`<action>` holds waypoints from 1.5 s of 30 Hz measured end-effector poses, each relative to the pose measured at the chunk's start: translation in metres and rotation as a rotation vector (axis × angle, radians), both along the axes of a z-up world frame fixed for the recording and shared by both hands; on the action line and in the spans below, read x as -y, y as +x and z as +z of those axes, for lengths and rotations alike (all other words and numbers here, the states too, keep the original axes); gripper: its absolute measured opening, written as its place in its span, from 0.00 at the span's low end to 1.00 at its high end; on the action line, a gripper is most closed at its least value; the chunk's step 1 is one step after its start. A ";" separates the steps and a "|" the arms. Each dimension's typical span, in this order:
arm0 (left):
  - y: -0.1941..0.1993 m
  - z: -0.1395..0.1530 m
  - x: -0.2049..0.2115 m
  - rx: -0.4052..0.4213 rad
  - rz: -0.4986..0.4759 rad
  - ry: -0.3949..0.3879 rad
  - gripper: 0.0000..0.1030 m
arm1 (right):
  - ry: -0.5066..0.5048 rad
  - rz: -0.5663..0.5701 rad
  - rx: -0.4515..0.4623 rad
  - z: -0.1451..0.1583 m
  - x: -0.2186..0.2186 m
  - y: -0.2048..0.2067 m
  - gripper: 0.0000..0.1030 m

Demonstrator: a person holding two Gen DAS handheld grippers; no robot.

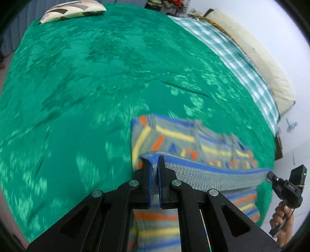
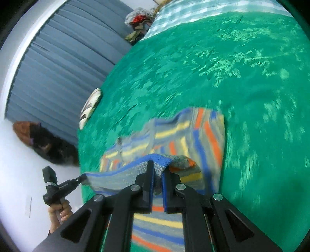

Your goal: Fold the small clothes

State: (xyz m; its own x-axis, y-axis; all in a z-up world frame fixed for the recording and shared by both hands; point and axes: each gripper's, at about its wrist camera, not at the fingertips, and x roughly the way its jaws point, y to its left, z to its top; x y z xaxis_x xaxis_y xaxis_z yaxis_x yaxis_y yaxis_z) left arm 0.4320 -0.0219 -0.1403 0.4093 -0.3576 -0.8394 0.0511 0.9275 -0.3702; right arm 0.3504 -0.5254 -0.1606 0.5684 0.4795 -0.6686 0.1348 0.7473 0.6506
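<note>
- Small knit garment (image 1: 174, 135) — grey with blue, yellow and orange stripes, blue-trimmed ribbed hem; blurred in both views.
- Hem lifted and stretched taut between the two tongs, the rest draped down onto the green bedspread (image 1: 87, 87) near the bed's close edge.
- Wide open bedspread beyond the garment, wrinkled but bare up to the patterned pillow (image 1: 71, 10) at the far corner.
- Checked blanket (image 1: 232, 54) and cream bolster (image 1: 251, 52) along one side edge; blue curtain (image 2: 64, 58) past the opposite side.
- Left tongs (image 1: 154, 164) clamped together on one hem corner, pointing steeply down at the bed.
- Right tongs (image 2: 158, 168) clamped on the other hem corner, angled down less steeply.
- Left hand (image 2: 60, 211) and right hand (image 1: 282, 217) wrapped round the handles, just off the bed's edge.
</note>
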 end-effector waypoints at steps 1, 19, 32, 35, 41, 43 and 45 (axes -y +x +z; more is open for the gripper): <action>0.006 -0.002 0.002 -0.005 -0.002 0.006 0.03 | 0.001 -0.008 -0.009 -0.006 0.004 0.011 0.07; 0.029 0.029 0.003 0.183 -0.036 0.155 0.55 | -0.249 0.001 0.103 0.002 0.012 0.058 0.35; -0.146 -0.041 0.007 0.100 -0.394 0.407 0.19 | -0.672 0.514 -0.109 -0.039 -0.063 -0.087 0.22; -0.143 -0.019 0.007 0.149 -0.324 0.346 0.41 | -0.686 0.477 -0.053 -0.012 -0.070 -0.093 0.21; -0.148 -0.046 0.020 0.144 -0.271 0.382 0.69 | -0.572 0.436 0.032 -0.014 -0.102 -0.091 0.24; -0.156 -0.065 0.002 0.106 -0.244 0.412 0.71 | -0.583 0.422 -0.056 -0.039 -0.101 -0.091 0.24; -0.163 -0.060 -0.012 0.096 -0.221 0.431 0.76 | -0.527 0.373 -0.065 -0.048 -0.081 -0.108 0.21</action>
